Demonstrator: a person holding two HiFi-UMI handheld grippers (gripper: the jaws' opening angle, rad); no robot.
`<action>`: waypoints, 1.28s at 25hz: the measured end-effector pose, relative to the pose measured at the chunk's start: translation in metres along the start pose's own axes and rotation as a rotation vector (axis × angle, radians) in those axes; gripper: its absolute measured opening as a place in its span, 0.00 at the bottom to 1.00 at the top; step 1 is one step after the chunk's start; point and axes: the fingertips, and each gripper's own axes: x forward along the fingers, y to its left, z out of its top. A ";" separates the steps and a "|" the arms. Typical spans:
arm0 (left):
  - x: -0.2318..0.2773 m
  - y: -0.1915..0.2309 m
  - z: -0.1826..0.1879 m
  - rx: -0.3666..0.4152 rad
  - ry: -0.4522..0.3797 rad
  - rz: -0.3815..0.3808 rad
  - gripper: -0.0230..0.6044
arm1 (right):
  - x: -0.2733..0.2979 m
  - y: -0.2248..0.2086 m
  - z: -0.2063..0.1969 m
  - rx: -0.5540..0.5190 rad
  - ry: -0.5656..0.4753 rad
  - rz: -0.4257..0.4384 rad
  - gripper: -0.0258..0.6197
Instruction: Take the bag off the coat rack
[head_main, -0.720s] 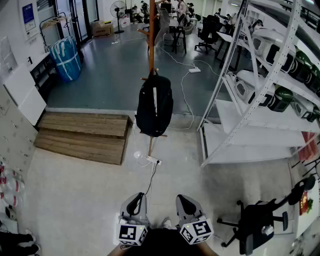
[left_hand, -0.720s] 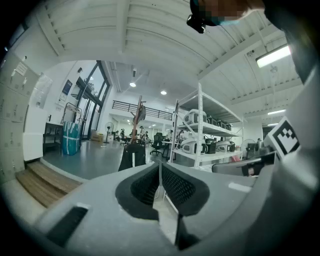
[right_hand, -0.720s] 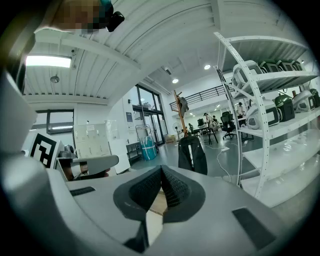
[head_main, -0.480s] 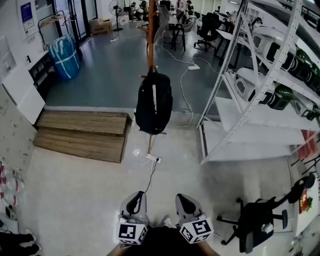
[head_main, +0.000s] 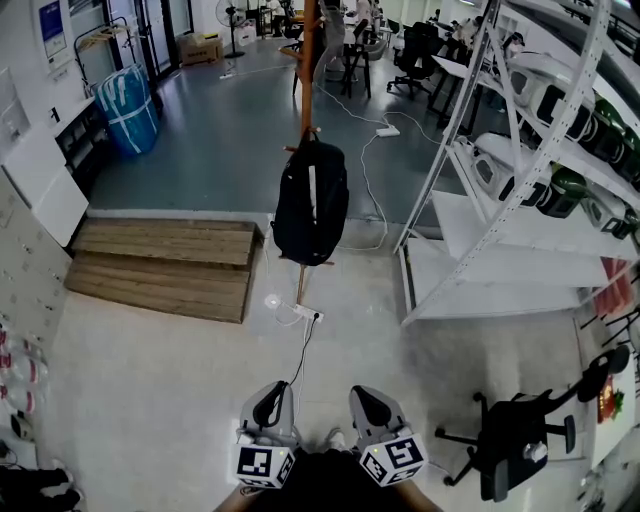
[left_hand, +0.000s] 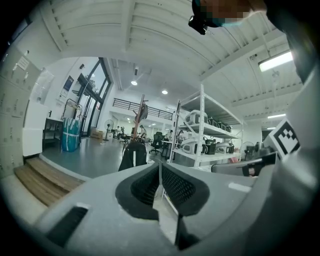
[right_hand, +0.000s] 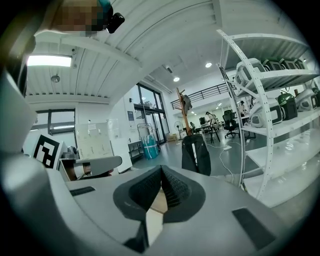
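Observation:
A black backpack (head_main: 311, 204) with a white stripe hangs on a brown wooden coat rack (head_main: 306, 70) in the middle of the room, some way ahead of me. It also shows as the backpack (left_hand: 133, 155) in the left gripper view and the backpack (right_hand: 195, 154) in the right gripper view. My left gripper (head_main: 270, 402) and right gripper (head_main: 369, 404) are held side by side near the bottom of the head view, far short of the bag. Both are shut with nothing between their pads.
A white metal shelf unit (head_main: 520, 170) with helmets stands at the right. A low wooden platform (head_main: 165, 268) lies left of the rack. A white cable with a power strip (head_main: 307, 317) runs across the floor ahead. A black office chair (head_main: 515, 445) stands at the lower right.
The view has shifted a little; the backpack and rack sit slightly higher and closer to the picture's centre. Both grippers stay shut in the same place.

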 end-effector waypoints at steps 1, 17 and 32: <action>-0.001 0.003 0.000 -0.002 0.000 -0.002 0.09 | 0.001 0.004 0.000 -0.006 -0.002 -0.002 0.06; -0.017 0.068 0.000 0.004 0.014 -0.069 0.09 | 0.044 0.059 -0.012 -0.007 0.008 -0.044 0.06; 0.059 0.081 0.001 0.003 0.026 -0.069 0.09 | 0.106 0.009 0.011 0.002 -0.022 -0.035 0.06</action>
